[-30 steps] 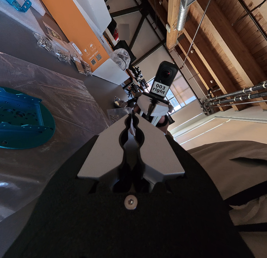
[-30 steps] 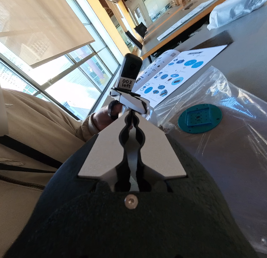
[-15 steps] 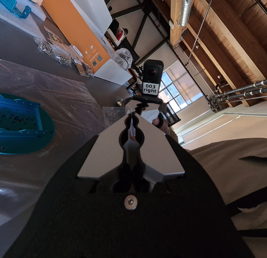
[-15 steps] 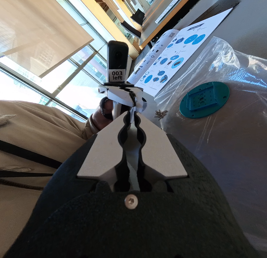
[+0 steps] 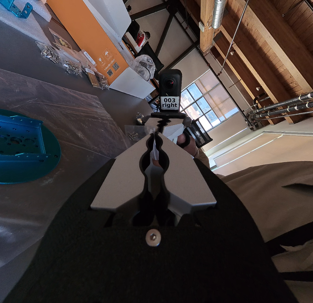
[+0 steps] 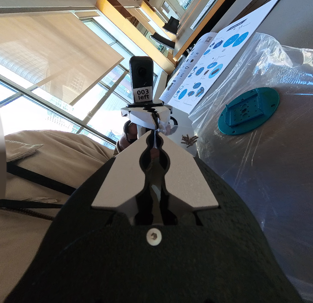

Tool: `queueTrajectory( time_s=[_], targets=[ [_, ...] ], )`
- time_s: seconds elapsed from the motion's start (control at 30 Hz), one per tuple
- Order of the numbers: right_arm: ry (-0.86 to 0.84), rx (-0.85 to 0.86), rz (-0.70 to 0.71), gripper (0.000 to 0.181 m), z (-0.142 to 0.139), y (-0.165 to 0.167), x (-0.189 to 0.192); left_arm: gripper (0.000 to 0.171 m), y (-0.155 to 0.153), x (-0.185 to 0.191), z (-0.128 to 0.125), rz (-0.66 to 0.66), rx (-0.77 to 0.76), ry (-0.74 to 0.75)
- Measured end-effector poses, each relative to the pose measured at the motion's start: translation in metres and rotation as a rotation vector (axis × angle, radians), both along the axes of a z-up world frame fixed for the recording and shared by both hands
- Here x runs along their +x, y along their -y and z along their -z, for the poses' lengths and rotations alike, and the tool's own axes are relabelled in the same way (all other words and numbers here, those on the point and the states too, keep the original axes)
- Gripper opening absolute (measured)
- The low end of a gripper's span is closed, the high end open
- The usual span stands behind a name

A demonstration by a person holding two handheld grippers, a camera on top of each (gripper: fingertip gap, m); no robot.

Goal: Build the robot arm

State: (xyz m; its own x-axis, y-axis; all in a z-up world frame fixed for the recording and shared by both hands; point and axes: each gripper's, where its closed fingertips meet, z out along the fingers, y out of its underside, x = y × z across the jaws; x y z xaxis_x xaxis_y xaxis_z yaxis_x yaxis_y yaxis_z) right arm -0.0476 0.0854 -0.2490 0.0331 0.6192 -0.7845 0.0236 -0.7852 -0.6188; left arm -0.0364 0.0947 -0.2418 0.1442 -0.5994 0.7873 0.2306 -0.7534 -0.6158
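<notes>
While both tools are tipped on their sides, the left gripper (image 5: 155,133) and right gripper (image 6: 155,132) meet nose to nose above the table edge, close to the person's beige clothing (image 6: 50,159).

- Left gripper: jaws together at the tips, nipping a crumpled strip of the small clear bag (image 6: 177,142). Pale film runs back into the wavy slot between the fingers.
- Right gripper: jaws likewise closed on the same bag edge, from the opposite side. Tips of the two tools almost touching.
- Judgement: with the one edge pinched from both sides, the pouch is borne in the air between the tools and not by the table; its loose body trails toward the table side.
- Bag: thin, transparent and creased, bunched white where it is clamped. A little cluster of dark screws (image 6: 188,139) sits in the hanging part.
- A hand (image 6: 130,133) wraps the left tool's handle just behind.

Farther out, on the grey table:
- clear plastic sheet (image 6: 254,159), wrinkled, spread flat
- teal round plate (image 6: 249,113) lying on the sheet, a channel bracket standing on its middle; well apart from the grippers
- printed instruction sheet (image 6: 211,65) beyond the plate
- several packets of fasteners (image 5: 67,62) beside an orange and white box (image 5: 88,33)
- a blue bracket (image 5: 15,4) at the far corner
</notes>
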Motion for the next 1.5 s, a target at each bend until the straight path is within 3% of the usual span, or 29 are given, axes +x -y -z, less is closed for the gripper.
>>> queueTrajectory(
  time_s=[0.37, 0.53, 0.77, 1.07, 1.5],
  targets=[
    [0.092, 0.069, 0.029, 0.000, 0.006, -0.002, 0.002, 0.001, -0.002, 0.003, 0.004, -0.021, -0.031, -0.002],
    [0.150, 0.115, 0.076, 0.000, 0.009, -0.008, 0.007, 0.022, -0.008, -0.005, 0.007, -0.066, -0.033, -0.021],
    [0.129, 0.101, 0.098, 0.000, 0.007, -0.011, 0.009, 0.017, 0.006, 0.001, 0.012, -0.037, 0.067, -0.151],
    [0.040, 0.002, 0.042, 0.000, 0.003, -0.004, 0.004, 0.011, 0.014, 0.012, 0.012, 0.007, 0.142, -0.204],
    [0.052, 0.008, 0.043, 0.000, 0.005, -0.004, 0.004, 0.000, 0.009, 0.001, 0.004, 0.032, 0.004, 0.012]
  ],
)
